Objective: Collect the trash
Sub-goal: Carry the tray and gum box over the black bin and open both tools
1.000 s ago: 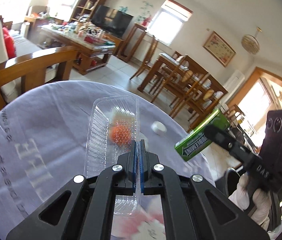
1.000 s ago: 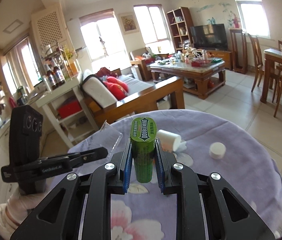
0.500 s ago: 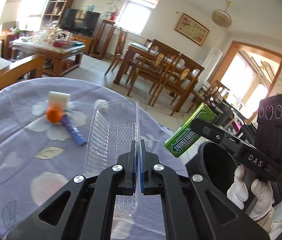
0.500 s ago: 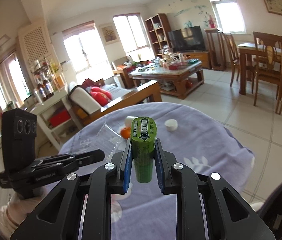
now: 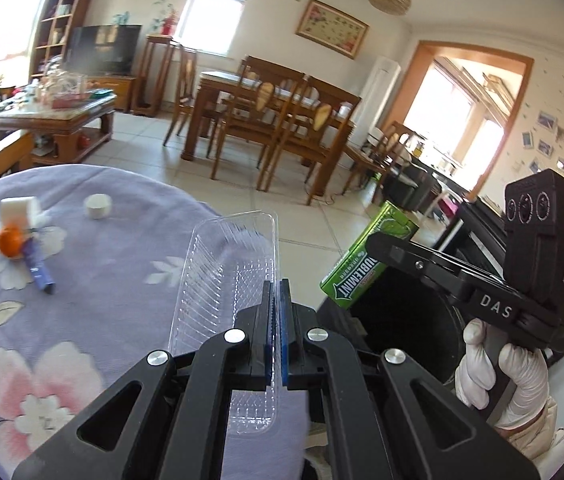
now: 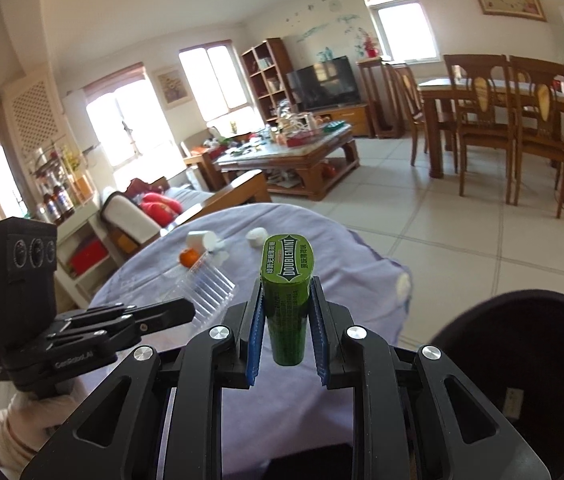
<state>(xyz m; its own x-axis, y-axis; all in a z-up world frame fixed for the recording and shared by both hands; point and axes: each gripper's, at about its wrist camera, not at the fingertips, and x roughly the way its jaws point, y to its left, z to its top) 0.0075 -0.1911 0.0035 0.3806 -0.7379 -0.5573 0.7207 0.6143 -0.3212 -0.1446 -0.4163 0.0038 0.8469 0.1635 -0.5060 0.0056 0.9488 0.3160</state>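
Note:
My left gripper [image 5: 276, 292] is shut on the edge of a clear plastic tray [image 5: 225, 280], held over the table's edge; the tray also shows in the right wrist view [image 6: 207, 290]. My right gripper [image 6: 286, 300] is shut on a green Doublemint gum container [image 6: 286, 292], seen from the left wrist view [image 5: 366, 264] above the rim of a black trash bin [image 5: 398, 320]. The bin [image 6: 522, 360] sits on the floor at the lower right of the right wrist view.
On the purple flowered tablecloth [image 5: 81, 264] lie a white cube [image 5: 17, 208], an orange ball [image 5: 9, 240], a purple wrapper [image 5: 37, 268] and a white cap [image 5: 97, 206]. Dining table and chairs [image 5: 273, 120] stand beyond on the tiled floor.
Both grippers have swung right, away from the table middle toward the black bin. The gum container now hangs near the bin's rim; the tray stays gripped.

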